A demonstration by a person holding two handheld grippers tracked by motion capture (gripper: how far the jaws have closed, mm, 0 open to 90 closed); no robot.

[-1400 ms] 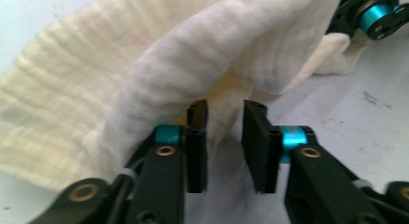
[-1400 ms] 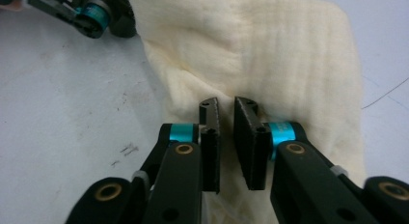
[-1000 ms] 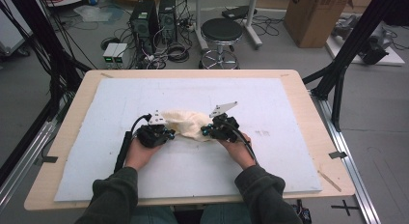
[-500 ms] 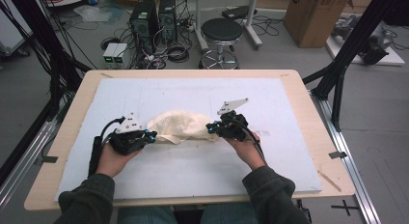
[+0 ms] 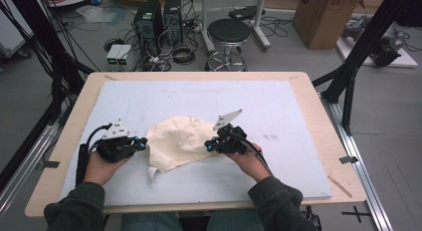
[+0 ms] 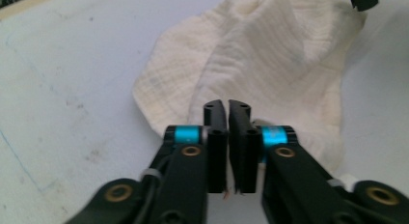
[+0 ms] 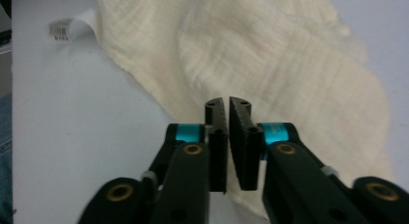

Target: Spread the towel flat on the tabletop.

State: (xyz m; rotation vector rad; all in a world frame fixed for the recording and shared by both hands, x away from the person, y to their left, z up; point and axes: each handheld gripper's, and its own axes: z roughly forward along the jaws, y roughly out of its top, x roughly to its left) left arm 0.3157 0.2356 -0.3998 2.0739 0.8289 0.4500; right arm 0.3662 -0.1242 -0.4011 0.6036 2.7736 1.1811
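A cream muslin cloth (image 5: 179, 141) lies rumpled on the white mat (image 5: 199, 96), with a white tag (image 5: 152, 173) at its near corner. My left gripper (image 5: 143, 143) sits at the cloth's left edge. Its jaws have just been opening and stand a narrow slit apart (image 6: 227, 108), with nothing pinched between them and the cloth (image 6: 270, 64) just beyond. My right gripper (image 5: 210, 144) is at the cloth's right edge. Its jaws have also just been opening to a thin gap (image 7: 226, 104) over the cloth (image 7: 270, 64), gripping nothing.
The mat covers a wooden table (image 5: 318, 106) with bare mat all round the cloth. On the floor beyond the far edge stand a black stool (image 5: 229, 32), computer towers (image 5: 159, 17) with cables, and a cardboard box (image 5: 328, 17). Black frame posts flank both sides.
My left hand has moved left, drawing the bunched cloth out wider and flatter. Both grippers' jaws have parted slightly and the cloth now rests on the mat.
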